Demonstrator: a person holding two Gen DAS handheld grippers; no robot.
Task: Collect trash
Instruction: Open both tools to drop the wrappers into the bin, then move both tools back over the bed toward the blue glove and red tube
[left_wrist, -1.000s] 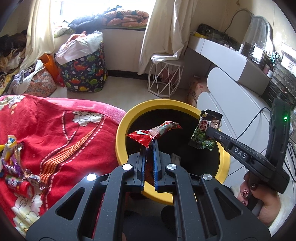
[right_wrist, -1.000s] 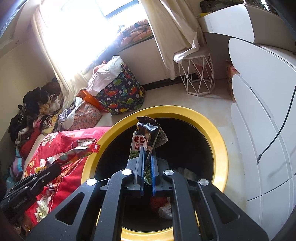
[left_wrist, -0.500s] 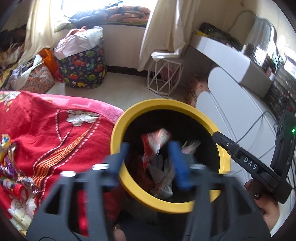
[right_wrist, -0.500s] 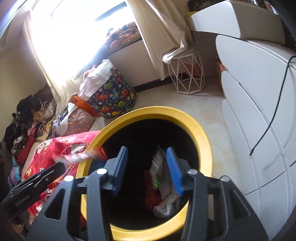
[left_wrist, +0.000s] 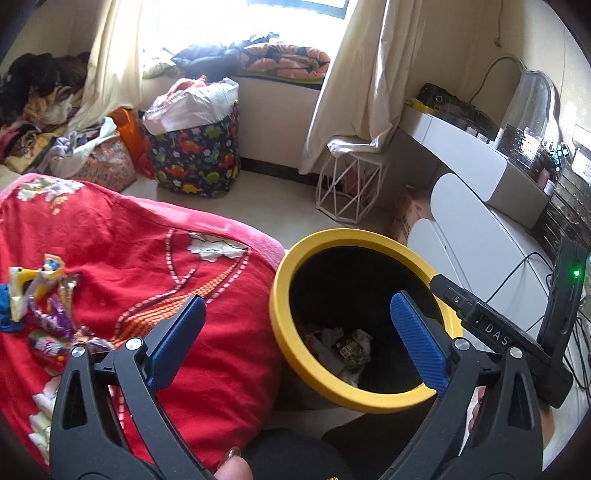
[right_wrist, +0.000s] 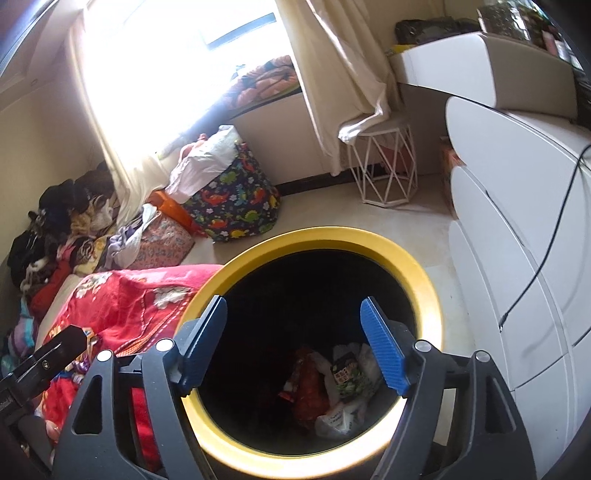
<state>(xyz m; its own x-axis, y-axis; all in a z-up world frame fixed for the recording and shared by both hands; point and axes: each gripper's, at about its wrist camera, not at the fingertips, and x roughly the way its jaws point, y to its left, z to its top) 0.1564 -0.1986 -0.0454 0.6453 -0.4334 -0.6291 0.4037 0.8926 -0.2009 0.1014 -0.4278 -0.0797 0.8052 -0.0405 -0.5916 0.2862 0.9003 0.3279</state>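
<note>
Cluttered bedroom, bright window far back, red blanket (left_wrist: 155, 280) on the bed at left. Yellow-rimmed bin (left_wrist: 291, 332) on the floor just right of it. Left tongs (left_wrist: 295, 332) angled down, straddling blanket edge and bin, opening, nothing between. Right tongs (right_wrist: 293, 347) tilted down over the bin mouth, opening, empty. Wrappers (right_wrist: 332, 384) at bin bottom; more wrappers (left_wrist: 44, 306) on blanket, far left.

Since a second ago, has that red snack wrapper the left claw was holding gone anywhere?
Yes. The red wrapper has dropped from between the left gripper fingers, above the yellow bin rim, to the bottom of the bin. The jaws are opening, with nothing between them.
</note>
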